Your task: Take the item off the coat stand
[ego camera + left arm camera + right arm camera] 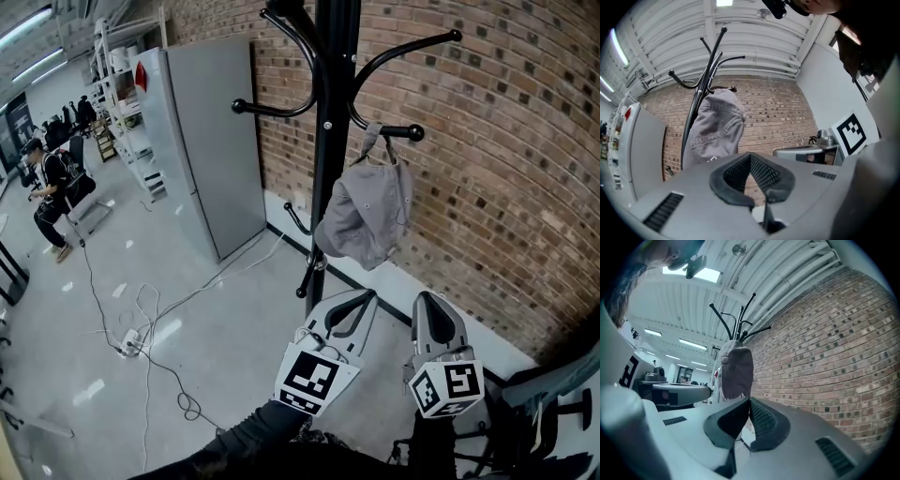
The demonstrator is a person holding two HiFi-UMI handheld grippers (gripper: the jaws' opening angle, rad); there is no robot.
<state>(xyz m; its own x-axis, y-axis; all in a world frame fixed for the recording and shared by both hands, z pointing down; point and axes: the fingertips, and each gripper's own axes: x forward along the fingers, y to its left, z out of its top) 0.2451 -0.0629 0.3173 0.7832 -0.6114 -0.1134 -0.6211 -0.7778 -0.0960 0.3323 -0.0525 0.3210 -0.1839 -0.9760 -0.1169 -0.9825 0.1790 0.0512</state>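
**A:** Where's the cap (364, 214)?

**B:** Centre of the head view. It hangs by its strap from a right-hand hook (403, 132) of the stand (330, 141), with its long axis running down the frame.

**A:** And the grippers?

**B:** Both are below it, not touching. The left gripper (363, 296) is clenched on nothing, and the right gripper (428, 300) is closed and empty too.

**A:** Which is closer?

**B:** The left, I'd judge. Its tip sits just under the cap's lower edge, while the right lies off to the lower right. Either one would have to open and travel up-frame.
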